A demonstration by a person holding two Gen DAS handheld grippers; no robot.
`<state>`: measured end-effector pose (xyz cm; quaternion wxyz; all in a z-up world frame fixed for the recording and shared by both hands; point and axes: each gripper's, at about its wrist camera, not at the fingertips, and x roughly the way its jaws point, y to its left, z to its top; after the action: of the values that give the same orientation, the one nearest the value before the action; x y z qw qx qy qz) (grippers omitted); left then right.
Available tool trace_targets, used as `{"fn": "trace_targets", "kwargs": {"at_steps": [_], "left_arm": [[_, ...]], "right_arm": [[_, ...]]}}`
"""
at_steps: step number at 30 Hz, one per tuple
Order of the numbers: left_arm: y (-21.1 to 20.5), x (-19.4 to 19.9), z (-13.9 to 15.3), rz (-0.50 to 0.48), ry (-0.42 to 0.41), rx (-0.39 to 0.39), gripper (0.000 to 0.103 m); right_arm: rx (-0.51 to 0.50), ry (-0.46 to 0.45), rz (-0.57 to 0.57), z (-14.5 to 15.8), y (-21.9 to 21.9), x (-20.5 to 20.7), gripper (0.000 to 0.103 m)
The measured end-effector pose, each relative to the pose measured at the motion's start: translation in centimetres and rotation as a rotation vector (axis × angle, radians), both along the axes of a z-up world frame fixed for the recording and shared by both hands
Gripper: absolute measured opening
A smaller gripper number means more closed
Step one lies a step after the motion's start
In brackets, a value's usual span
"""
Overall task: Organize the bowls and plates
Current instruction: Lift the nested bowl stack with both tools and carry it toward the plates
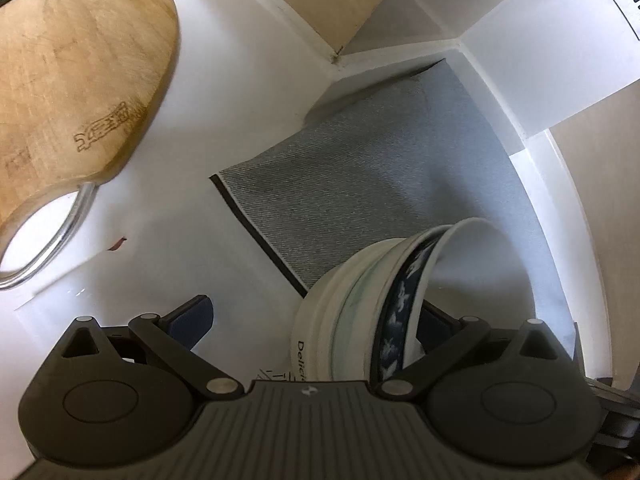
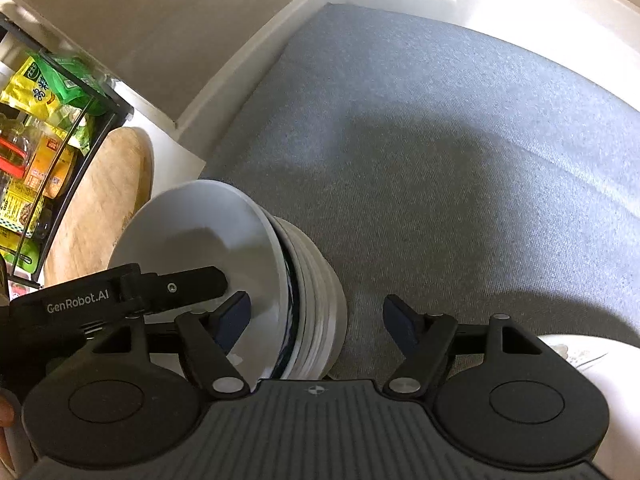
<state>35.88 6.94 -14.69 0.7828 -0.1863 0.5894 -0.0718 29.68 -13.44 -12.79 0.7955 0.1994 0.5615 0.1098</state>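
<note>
Both hand-held grippers point steeply down – the left hand-held gripper [image 1: 316,320] spread wide, the right hand-held gripper [image 2: 316,316] with its fingers [image 2: 236,316] parted.

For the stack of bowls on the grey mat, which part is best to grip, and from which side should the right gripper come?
Grip the wall of the stack of bowls from above, one finger inside the top white bowl, one outside. The rim is open and the nested sides are ridged, so the hold is probably firm. The right gripper already straddles that wall, open; the left gripper reaches into the bowl's far side, over the grey mat.
</note>
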Motion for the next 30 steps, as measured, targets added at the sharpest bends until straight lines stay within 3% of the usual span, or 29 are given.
{"fn": "trace_targets", "kwargs": {"at_steps": [8, 9, 11, 14, 20, 26, 30], "left_arm": [[0.0, 0.5, 0.0, -0.035, 0.004, -0.024, 0.103], [-0.1, 0.7, -0.1, -0.072, 0.019, -0.063, 0.102], [0.0, 0.7, -0.1, -0.093, 0.035, -0.174, 0.087], [-0.4, 0.2, 0.4, -0.118, -0.016, -0.139, 0.084], [1.3, 0.0, 0.2, -0.109, -0.032, -0.2, 0.077], [1.8, -1.3, 0.6, -0.144, -0.087, -0.18, 0.065], [2.5, -1.5, 0.3, -0.128, -0.084, -0.207, 0.058]], "right_arm": [[0.015, 0.014, 0.053, -0.4, 0.7, 0.7, 0.085], [0.039, 0.022, 0.065, -0.6, 0.7, 0.7, 0.081], [0.106, 0.032, 0.069, -0.9, 0.6, 0.5, 0.078], [0.115, 0.002, 0.072, -0.9, 0.5, -0.1, 0.075], [0.147, -0.003, 0.032, -0.9, -0.4, -0.4, 0.067], [0.187, -0.016, -0.029, -1.0, -1.9, -0.5, 0.052], [0.181, -0.02, -0.021, -0.9, -2.1, -0.3, 0.051]]}}
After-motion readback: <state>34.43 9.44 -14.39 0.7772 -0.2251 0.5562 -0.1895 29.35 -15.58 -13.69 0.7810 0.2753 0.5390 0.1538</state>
